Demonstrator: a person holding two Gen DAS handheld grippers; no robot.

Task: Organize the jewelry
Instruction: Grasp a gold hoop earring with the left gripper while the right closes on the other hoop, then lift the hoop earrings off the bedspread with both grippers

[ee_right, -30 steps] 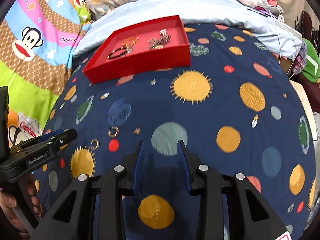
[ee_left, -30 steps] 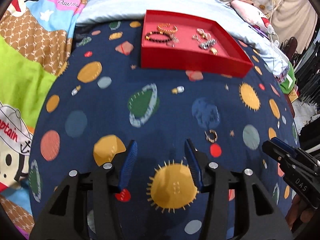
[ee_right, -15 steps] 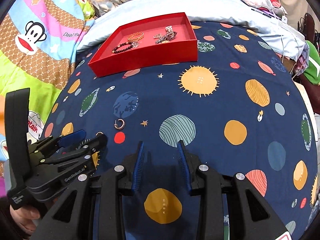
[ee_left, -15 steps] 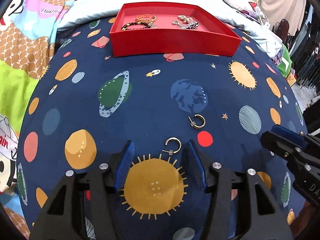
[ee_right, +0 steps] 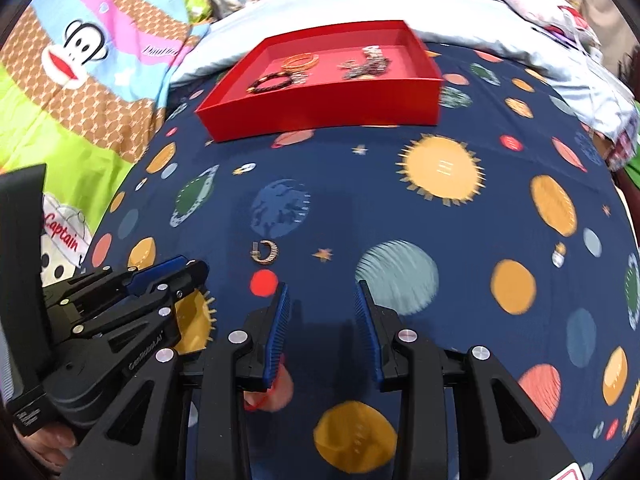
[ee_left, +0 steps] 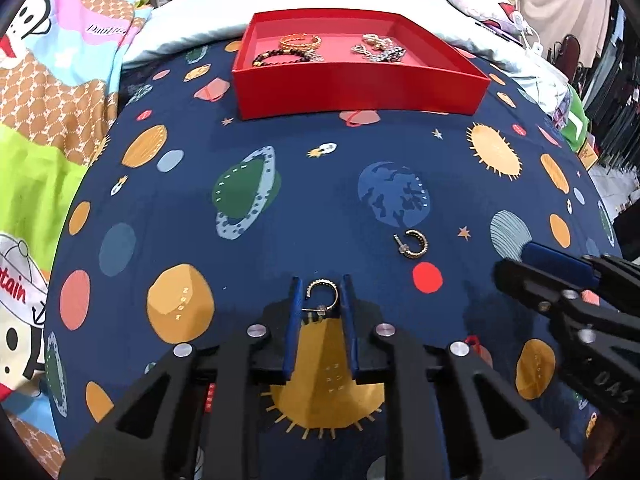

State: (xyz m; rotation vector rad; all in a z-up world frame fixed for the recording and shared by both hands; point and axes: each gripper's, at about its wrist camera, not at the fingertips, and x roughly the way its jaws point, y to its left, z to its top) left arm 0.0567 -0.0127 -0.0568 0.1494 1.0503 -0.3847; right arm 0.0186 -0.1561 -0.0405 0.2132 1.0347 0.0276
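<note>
- The left hand-held gripper (ee_left: 321, 294) is low over the dark blue bedspread (ee_left: 304, 208) with planets printed on it. Its two blue fingers (ee_left: 295, 312) are narrow, and a gold hoop earring (ee_left: 322, 295) sits between them.
- The pads seem to touch the hoop on both sides, but I cannot say for sure that the earring is already pinched; its pin lies across the gap near the fingertips.
- A second gold hoop earring (ee_left: 412, 243) lies free on the bedspread, further away and to the right, just above a red dot of the print and below a blue planet.
- In the right wrist view this second earring (ee_right: 265, 253) is ahead and left of the right hand-held gripper (ee_right: 322, 294). The picture is a little blurred there.
- The right hand-held gripper has its fingers wide apart and holds nothing. It hovers near the bedspread, well apart from both earrings.
- A red tray (ee_left: 356, 88) stands at the far side of the bed. Inside it are a dark bead bracelet (ee_left: 280, 56), a gold bangle (ee_left: 300, 41) and a small heap of silver pieces (ee_left: 378, 50).
- A cartoon monkey blanket (ee_right: 80, 52) lies to the left of the bedspread.
</note>
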